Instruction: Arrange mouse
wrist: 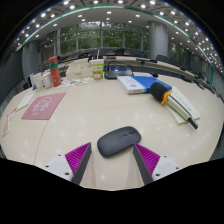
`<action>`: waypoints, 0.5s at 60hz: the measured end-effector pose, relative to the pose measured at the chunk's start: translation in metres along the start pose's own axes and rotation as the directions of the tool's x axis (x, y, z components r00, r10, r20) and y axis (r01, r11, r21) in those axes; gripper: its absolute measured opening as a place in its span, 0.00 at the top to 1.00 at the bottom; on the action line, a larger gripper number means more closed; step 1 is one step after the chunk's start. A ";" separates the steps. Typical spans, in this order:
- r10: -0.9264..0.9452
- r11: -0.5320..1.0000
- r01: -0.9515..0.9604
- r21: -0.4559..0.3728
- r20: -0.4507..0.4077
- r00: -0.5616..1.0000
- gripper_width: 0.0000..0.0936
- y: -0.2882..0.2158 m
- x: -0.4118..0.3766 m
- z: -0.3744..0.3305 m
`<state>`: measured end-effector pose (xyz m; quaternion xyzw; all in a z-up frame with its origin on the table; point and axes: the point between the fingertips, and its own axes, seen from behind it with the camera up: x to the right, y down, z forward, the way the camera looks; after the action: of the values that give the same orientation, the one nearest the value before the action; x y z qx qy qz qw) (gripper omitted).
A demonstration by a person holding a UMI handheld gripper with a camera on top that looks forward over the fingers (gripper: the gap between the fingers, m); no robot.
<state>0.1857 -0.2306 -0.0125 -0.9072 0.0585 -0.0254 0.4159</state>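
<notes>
One dark mouse (119, 141) is seen on the pale table (90, 115), between and just ahead of the two purple pads (78, 154). The gripper (113, 160) is held released, gaps showing either side. No writing can be read.

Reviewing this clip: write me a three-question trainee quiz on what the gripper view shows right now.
1. True or false: the hand-held gripper is shut on the mouse.
2. Which lies on the table beyond the mouse, off to one side? A) pink mat B) keyboard C) plate
3. Fill in: the mouse sits just ahead of the fingers, in line with the ___ between them.

Key:
1. False; the fingers stand open and the mouse rests on the table.
2. A
3. gap
</notes>
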 end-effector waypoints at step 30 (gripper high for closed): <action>-0.007 0.999 0.008 0.032 -0.037 0.999 0.51 -0.051 -0.004 0.062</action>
<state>0.1923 -0.1504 -0.0148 -0.9000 0.0624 -0.0448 0.4290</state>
